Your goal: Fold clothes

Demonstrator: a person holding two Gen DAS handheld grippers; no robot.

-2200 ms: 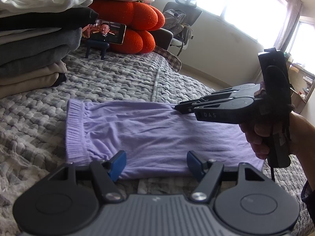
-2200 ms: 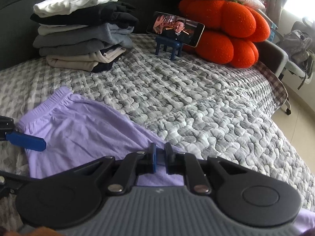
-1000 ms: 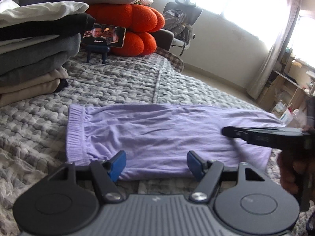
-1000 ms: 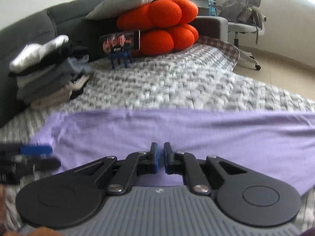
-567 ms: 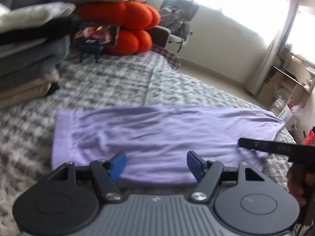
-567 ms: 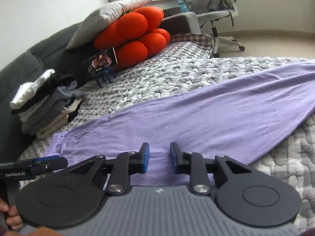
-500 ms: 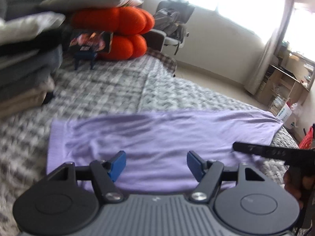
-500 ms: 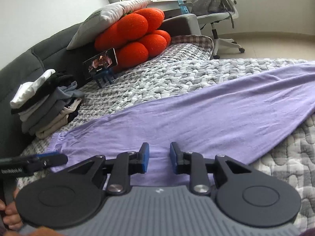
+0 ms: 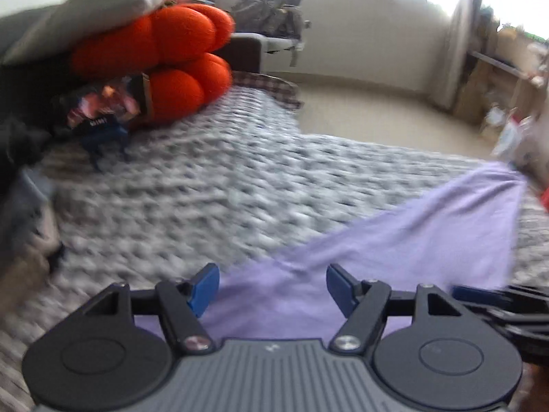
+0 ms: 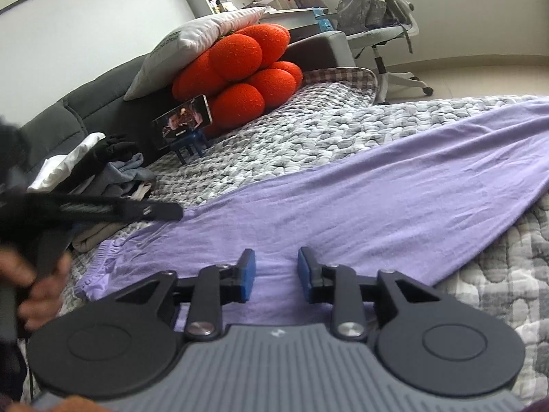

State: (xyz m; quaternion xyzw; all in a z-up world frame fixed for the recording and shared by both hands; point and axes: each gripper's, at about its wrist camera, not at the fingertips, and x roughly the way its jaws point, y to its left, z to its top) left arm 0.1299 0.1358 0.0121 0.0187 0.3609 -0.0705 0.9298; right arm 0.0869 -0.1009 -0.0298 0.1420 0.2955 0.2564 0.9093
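Pants (image 10: 377, 189) lie flat along the bed (image 10: 308, 130), laid out for folding. My right claw (image 10: 276, 271) has just been opening, nothing gripped. Left claw (image 9: 272, 286) gapes wide over the cloth, empty.

garment (image 10: 377, 199): lies flat on the quilt (image 10: 295, 137), lower left to right edge
stack (image 10: 103, 178): on quilt, left, behind the garment's end
phone (image 10: 182, 122): on stand, centre left, right of stack
cushion (image 10: 240, 68): behind phone
pillow (image 10: 192, 41): on cushion
chair (image 10: 381, 17): upper right, beyond quilt
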